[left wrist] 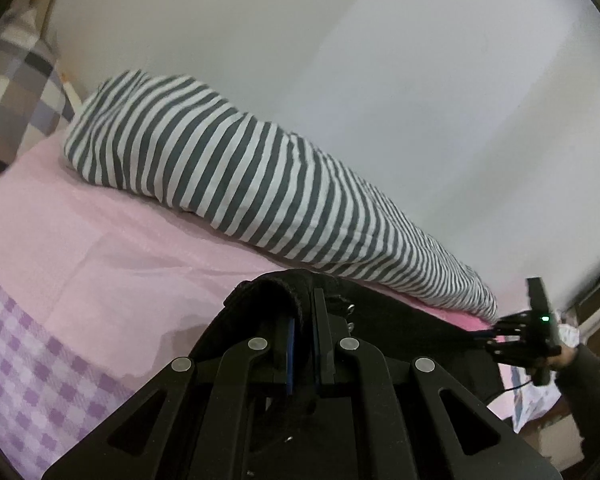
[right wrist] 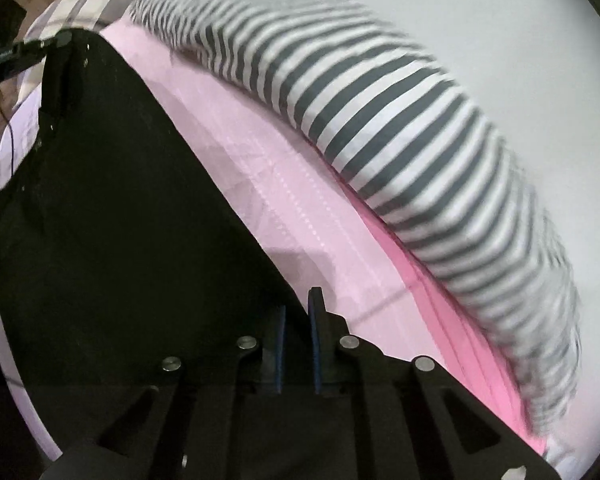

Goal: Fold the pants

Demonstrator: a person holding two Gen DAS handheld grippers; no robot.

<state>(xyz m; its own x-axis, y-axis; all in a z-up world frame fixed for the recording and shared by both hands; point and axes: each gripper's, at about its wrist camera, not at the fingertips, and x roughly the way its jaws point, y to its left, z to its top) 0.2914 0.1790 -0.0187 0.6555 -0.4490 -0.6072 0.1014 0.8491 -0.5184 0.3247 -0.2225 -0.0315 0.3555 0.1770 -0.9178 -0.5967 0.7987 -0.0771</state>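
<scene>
The black pants (left wrist: 400,320) are stretched between my two grippers above the pink bed sheet (left wrist: 112,248). My left gripper (left wrist: 304,304) is shut on one corner of the pants; the black cloth bunches over its fingers. In the right wrist view the pants (right wrist: 120,200) spread wide to the left, and my right gripper (right wrist: 298,308) is shut on their near edge. My right gripper also shows in the left wrist view (left wrist: 496,336), far right, pinching the other end. The left gripper shows at the top left of the right wrist view (right wrist: 40,46).
A long striped grey-and-white bolster (left wrist: 260,184) lies along the white wall (left wrist: 380,60) behind the pants. A checked pillow (left wrist: 16,80) sits at the far left. A purple checked sheet (left wrist: 32,380) hangs at the bed's near edge.
</scene>
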